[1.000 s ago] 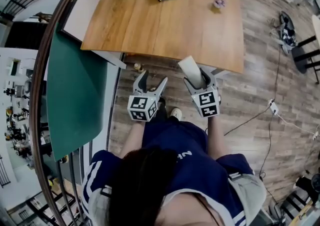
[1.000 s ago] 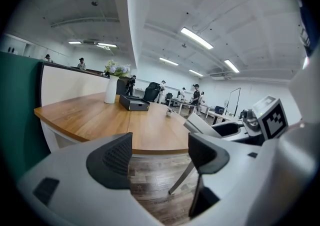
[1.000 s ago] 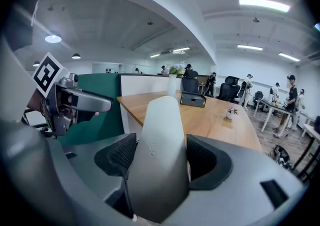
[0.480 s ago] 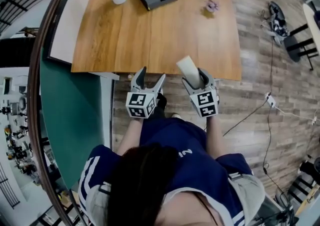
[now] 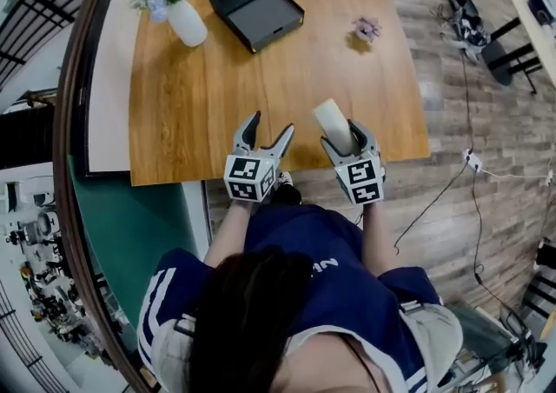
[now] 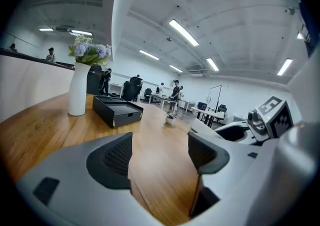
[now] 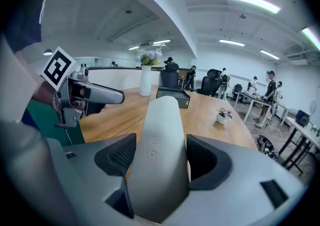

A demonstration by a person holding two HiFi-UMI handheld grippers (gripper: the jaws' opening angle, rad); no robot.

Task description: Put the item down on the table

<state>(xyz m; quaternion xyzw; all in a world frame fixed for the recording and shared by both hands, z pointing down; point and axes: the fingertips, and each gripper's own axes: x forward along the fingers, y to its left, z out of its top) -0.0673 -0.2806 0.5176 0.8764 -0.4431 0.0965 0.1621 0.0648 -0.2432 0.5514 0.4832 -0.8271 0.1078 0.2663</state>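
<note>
Your right gripper (image 5: 345,137) clamps the pale item (image 5: 331,117), its long axis pointing forward over the table (image 5: 287,78)'s near edge; your left gripper (image 5: 267,132) gapes empty alongside.

Wooden table (image 5: 261,87) ahead, plank floor (image 5: 495,113) right, green panel (image 5: 130,235) left; strip lights (image 6: 183,32) glowing overhead, dark office chairs (image 7: 214,83) far back.
</note>
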